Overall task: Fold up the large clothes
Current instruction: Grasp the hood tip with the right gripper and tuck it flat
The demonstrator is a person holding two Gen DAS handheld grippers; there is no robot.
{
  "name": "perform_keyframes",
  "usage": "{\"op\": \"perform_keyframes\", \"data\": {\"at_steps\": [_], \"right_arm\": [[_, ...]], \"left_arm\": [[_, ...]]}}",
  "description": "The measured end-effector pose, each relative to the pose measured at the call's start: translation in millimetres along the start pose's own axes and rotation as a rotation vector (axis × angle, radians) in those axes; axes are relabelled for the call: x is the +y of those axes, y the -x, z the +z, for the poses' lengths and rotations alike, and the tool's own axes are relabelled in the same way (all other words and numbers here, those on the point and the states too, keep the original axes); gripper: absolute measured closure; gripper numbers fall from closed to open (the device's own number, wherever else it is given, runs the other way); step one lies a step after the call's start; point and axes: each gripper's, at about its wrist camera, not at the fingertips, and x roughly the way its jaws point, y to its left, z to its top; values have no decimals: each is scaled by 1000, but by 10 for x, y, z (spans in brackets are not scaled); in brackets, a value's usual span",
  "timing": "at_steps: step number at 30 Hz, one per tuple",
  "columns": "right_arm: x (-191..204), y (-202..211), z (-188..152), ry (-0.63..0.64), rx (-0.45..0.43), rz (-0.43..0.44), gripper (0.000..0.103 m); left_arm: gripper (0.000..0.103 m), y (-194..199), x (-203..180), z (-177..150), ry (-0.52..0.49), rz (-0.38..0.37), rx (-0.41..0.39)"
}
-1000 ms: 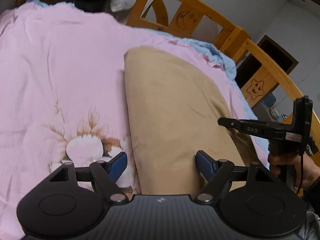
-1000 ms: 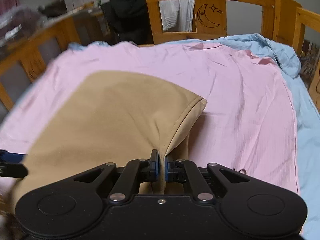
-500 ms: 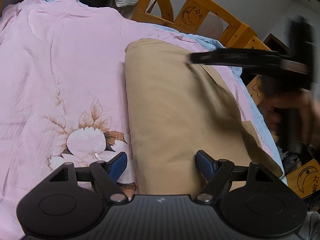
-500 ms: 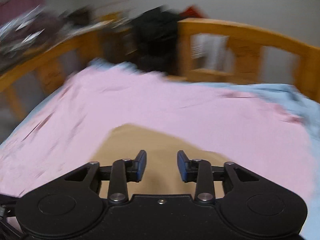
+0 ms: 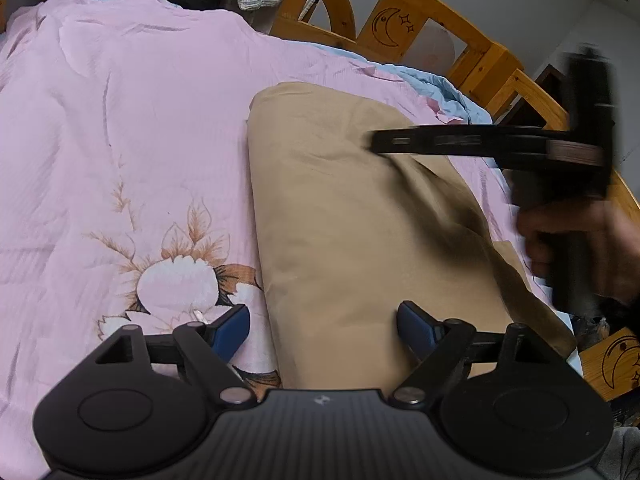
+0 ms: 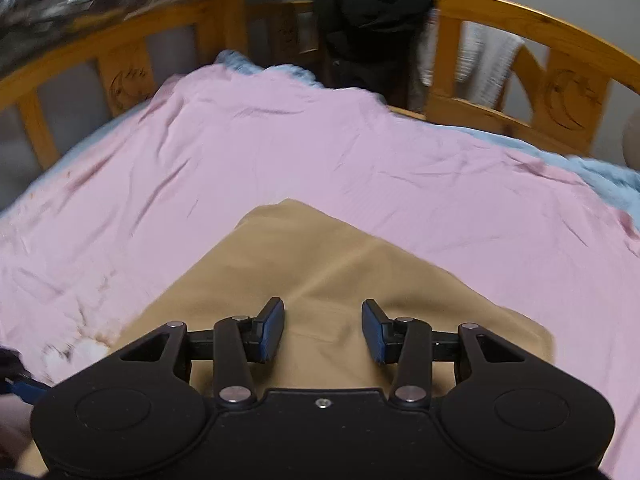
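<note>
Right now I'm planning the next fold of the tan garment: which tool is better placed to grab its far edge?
Probably the right tool: it hovers open over the tan garment, nearer its far end. The left tool sits open at the near end.

No words, numbers or brand names can be read. The only marks are signs: a moon and stars burned into the wooden bed rail (image 5: 390,28) ahead of the left gripper, another at its right edge, and a small pale emblem on its own body, too small to read.
</note>
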Motion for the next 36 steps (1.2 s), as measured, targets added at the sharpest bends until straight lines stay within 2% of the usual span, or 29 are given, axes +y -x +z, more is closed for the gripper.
{"op": "perform_keyframes", "data": {"at_steps": [3,5,8,11,14,16,18,24,30,36], "right_arm": [[-78,432,-65,-65,-17,8,55],[-32,729,-186,-39,-32,-4,47],[100,1178,-529,-15,-55,-35,46],[202,1402,-951,-42,-26,-84,48],[269,1355,-1354,-44,59,-179,51],[251,1287,-1567,-73,79,-235,51],[171,1222,-1705,-145,84,-220,51],[232,1153,-1729,-91,95,-246,48],[126,1209,-1746,-178,80,-215,46],[195,1151,-1734,-130,98,-246,46]], "left_arm": [[19,47,-57,8,-11,-17,7],[19,75,-107,-11,-20,-37,19],[18,126,-194,-82,-55,-27,12],[18,130,-260,-134,-88,-6,10],[17,86,-303,-164,-95,6,28],[16,35,-343,-202,-105,19,37],[16,15,-383,-249,-125,32,34],[12,-7,-349,-298,-99,46,32],[10,-25,-366,-322,-119,70,24],[9,5,-388,-293,-120,71,28]]}}
